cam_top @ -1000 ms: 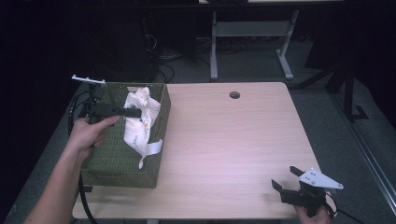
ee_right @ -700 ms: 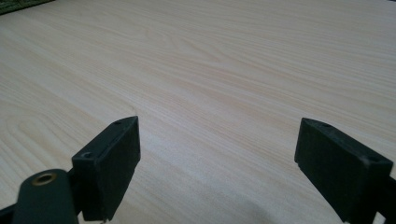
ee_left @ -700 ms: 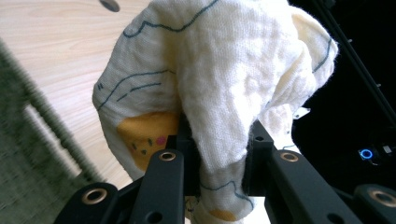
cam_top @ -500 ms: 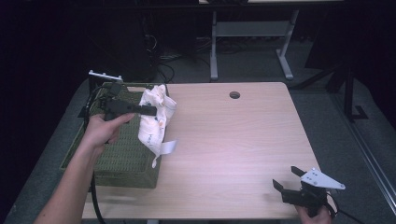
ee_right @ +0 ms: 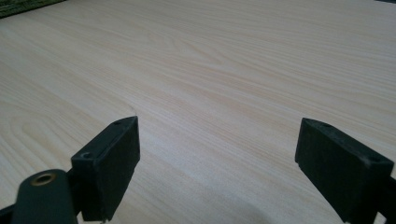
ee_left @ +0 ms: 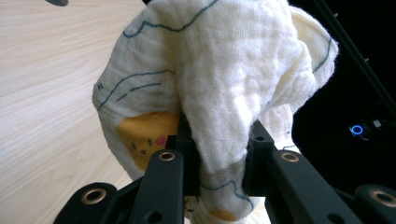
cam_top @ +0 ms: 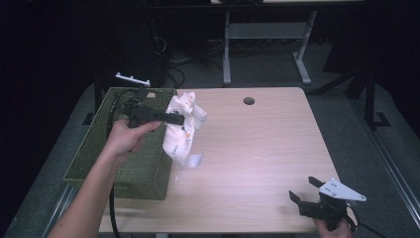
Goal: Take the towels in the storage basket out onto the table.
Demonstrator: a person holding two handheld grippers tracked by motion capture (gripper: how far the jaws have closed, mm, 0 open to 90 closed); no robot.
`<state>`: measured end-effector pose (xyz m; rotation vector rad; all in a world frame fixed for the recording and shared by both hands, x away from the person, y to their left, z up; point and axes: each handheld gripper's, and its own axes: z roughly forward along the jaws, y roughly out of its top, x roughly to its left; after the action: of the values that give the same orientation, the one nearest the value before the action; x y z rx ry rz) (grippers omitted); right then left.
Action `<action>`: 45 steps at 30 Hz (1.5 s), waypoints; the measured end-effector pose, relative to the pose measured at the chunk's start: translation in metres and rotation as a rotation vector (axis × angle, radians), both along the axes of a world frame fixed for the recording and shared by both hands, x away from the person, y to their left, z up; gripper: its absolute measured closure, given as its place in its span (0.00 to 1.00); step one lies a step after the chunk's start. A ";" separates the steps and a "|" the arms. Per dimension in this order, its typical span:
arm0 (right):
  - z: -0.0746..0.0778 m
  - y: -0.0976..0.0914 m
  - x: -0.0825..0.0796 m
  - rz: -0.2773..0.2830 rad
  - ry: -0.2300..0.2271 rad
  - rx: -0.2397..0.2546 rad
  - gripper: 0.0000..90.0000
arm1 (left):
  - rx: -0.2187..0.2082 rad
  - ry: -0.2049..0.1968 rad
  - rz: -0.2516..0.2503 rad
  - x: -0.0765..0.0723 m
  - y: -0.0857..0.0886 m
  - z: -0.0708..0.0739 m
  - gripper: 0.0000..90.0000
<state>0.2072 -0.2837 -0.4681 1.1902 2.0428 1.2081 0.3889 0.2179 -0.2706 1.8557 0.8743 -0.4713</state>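
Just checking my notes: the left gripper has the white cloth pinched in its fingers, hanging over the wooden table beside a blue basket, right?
Not quite: the basket is green, as the high view shows. The left gripper does pinch the white cloth over the wooden table.

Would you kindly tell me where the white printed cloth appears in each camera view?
High view: the cloth hangs left of centre, beside the green basket, gripped by the left gripper.
Left gripper view: it is at centre, clamped between the black fingers.
Right gripper view: not in it.
Shared landmark: the pale wooden table.
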 end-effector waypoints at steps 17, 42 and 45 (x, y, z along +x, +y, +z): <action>0.002 -0.002 0.000 -0.002 -0.005 0.005 0.15 | 0.022 0.006 -0.051 0.003 -0.042 -0.009 0.81; 0.004 -0.005 -0.002 -0.010 -0.013 0.018 0.15 | 0.102 0.029 -0.061 0.009 -0.106 -0.034 0.81; 0.004 -0.004 -0.002 -0.010 -0.013 0.018 0.15 | 0.131 0.028 -0.056 0.009 -0.116 -0.038 0.81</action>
<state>0.2051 -0.2882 -0.4646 1.1964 2.0187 1.2283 0.3981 0.1024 -0.3090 2.0015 0.8917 -0.4861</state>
